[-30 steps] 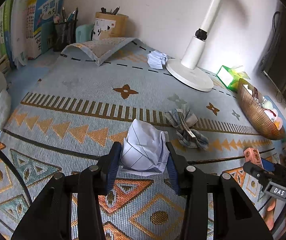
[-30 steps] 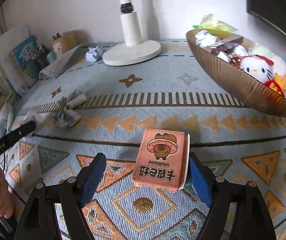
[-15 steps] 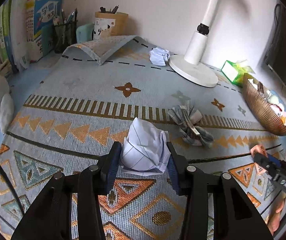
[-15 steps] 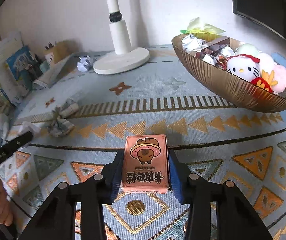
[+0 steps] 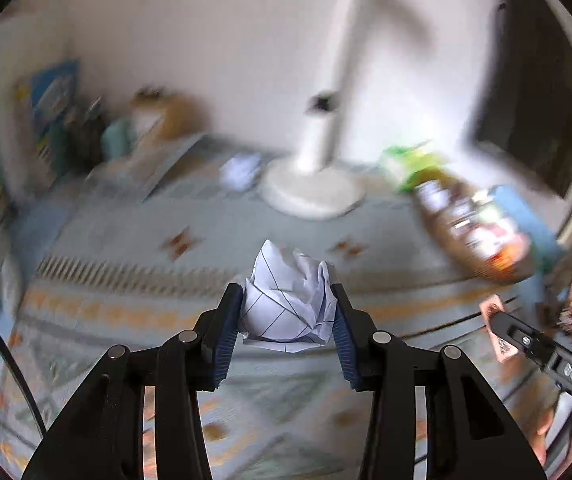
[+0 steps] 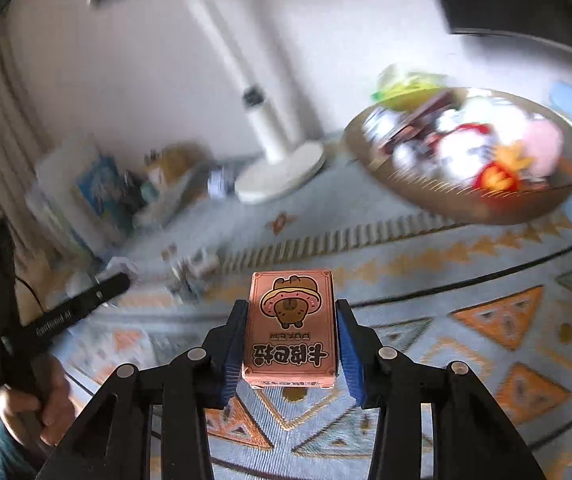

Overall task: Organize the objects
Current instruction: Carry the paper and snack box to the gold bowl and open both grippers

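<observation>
My left gripper (image 5: 287, 316) holds a crumpled paper ball (image 5: 289, 304); its fingers (image 5: 228, 332) press both sides, narrow around the paper. The golden bowl (image 5: 445, 236) lies ahead and to the right of these fingers, well apart. My right gripper (image 6: 289, 340) holds the pink card box (image 6: 290, 324), fingers closed on its long sides, its long axis pointing forward. The bowl (image 6: 437, 208) is ahead-right and, I judge, nearer to my right hand.

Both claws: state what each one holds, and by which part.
Left claw pinches the crumpled paper by its sides. Right claw clamps the pink card box across its long edges.
</observation>
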{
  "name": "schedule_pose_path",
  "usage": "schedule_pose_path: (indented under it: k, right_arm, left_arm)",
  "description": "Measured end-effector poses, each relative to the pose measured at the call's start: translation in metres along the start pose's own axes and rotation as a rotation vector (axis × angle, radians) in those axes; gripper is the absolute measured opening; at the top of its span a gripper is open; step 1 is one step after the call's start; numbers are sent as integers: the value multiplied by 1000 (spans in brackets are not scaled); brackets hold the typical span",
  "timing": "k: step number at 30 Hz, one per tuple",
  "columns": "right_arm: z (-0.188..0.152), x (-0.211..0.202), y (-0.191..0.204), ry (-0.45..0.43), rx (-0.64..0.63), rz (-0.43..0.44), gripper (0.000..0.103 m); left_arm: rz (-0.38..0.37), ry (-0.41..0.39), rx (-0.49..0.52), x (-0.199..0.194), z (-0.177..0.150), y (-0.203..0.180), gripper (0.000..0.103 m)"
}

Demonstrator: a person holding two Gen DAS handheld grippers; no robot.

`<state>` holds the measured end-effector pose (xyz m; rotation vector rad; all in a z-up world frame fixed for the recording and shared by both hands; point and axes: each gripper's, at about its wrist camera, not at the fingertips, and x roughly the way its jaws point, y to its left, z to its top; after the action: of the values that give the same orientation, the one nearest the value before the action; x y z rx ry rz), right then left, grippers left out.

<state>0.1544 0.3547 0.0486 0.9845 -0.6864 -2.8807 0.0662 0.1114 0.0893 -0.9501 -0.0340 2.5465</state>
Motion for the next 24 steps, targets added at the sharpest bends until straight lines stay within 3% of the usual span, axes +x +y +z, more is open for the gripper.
schedule_pose_path:
  k: [4, 9, 12, 19, 21, 23, 24]
  right_arm:
    - [46, -53, -32, -125, 98, -35, 41]
    - [116, -97, -72, -275, 174, -159, 41]
    - [150, -98, -90, -321, 204, -230, 41]
    - [198, -71, -120, -325, 237, -305, 41]
    - [204, -62, -122, -331, 229, -339, 43]
    - [210, -52, -127, -307, 223, -361, 62]
    - [213, -43, -131, -276, 224, -349, 80]
  left_arm:
    - [-124, -55, 88, 2, 41, -69, 40]
    - [-282, -46, 163, 39, 80, -145, 40]
    - [-308, -40, 226, 70, 91, -181, 40]
    - [-357, -4, 243, 113, 93, -203, 41]
    - [-372, 3, 226, 122, 94, -206, 51]
    - [-380, 16, 215, 132, 95, -207, 58]
    - [-377, 30, 214, 135, 95, -207, 59]
